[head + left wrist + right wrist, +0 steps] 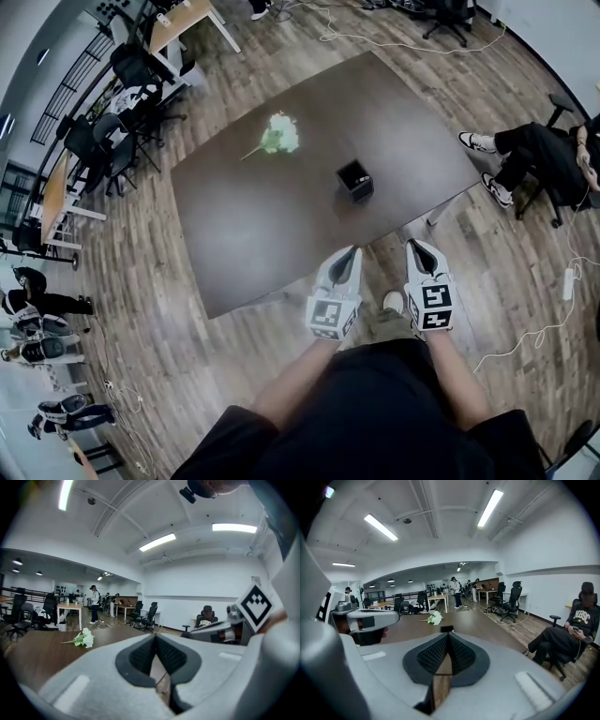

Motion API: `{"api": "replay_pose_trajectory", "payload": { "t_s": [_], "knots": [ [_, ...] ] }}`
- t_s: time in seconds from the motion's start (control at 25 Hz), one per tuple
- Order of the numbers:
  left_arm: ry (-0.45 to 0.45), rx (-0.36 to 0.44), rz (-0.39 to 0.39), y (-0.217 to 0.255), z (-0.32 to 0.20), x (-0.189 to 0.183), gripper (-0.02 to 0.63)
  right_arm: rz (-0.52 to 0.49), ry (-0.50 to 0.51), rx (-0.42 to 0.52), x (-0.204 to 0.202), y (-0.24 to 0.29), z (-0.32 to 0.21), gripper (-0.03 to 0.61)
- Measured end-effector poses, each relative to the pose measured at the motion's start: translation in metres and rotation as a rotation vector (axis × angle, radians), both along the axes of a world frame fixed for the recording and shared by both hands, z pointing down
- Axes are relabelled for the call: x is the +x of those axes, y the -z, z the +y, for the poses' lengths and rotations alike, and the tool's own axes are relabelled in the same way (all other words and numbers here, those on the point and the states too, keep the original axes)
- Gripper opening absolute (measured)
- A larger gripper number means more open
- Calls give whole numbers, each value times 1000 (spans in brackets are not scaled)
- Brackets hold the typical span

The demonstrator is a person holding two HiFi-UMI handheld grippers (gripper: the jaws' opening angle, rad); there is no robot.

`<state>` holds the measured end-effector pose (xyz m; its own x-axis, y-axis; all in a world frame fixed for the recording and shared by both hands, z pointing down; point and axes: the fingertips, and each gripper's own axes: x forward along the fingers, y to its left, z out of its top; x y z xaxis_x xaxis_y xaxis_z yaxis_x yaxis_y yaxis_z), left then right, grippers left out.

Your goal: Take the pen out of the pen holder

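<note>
Head view shows the black square pen holder (pixel 354 178) standing upright on the dark desk (pixel 244 234), towards its right side. Its inside is dark, and whether the pen is in it cannot be told. A white-green flower bunch (pixel 278 134) lies well apart from it, farther in. Bare desktop stretches from the holder to the near edge, where the left claw (pixel 351 253) and right claw (pixel 415 246) hover, each with its jaws pressed together on nothing.
</note>
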<state>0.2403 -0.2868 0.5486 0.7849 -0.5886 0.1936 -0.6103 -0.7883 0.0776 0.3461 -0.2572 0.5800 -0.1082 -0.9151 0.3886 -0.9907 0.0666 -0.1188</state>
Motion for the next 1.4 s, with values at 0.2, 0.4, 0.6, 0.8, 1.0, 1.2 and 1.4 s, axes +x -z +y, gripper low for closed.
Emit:
{"api": "replay_pose_trajectory", "payload": {
  "t_s": [0.2,0.4,0.6,0.8,1.0,1.2,1.4],
  "knots": [
    [53,-6,-13,-6,-35,17,3,9,85,-29,20,-14,-38,2],
    [107,-19,-18,-22,-61,25,3,9,141,-33,30,-31,-75,2],
    [144,-35,-12,-29,-84,23,3,34,174,-63,29,-51,-120,3],
    [155,-31,-9,-32,-107,6,3,53,221,-102,16,-67,-168,3],
    [180,-56,13,-32,-136,-18,3,50,247,-154,-3,-86,-207,46],
    [177,-79,21,-33,-163,-28,3,60,268,-229,-15,-115,-233,80],
    [140,-123,55,-38,-179,-25,3,94,288,-287,-23,-139,-253,86]
  ]
}}
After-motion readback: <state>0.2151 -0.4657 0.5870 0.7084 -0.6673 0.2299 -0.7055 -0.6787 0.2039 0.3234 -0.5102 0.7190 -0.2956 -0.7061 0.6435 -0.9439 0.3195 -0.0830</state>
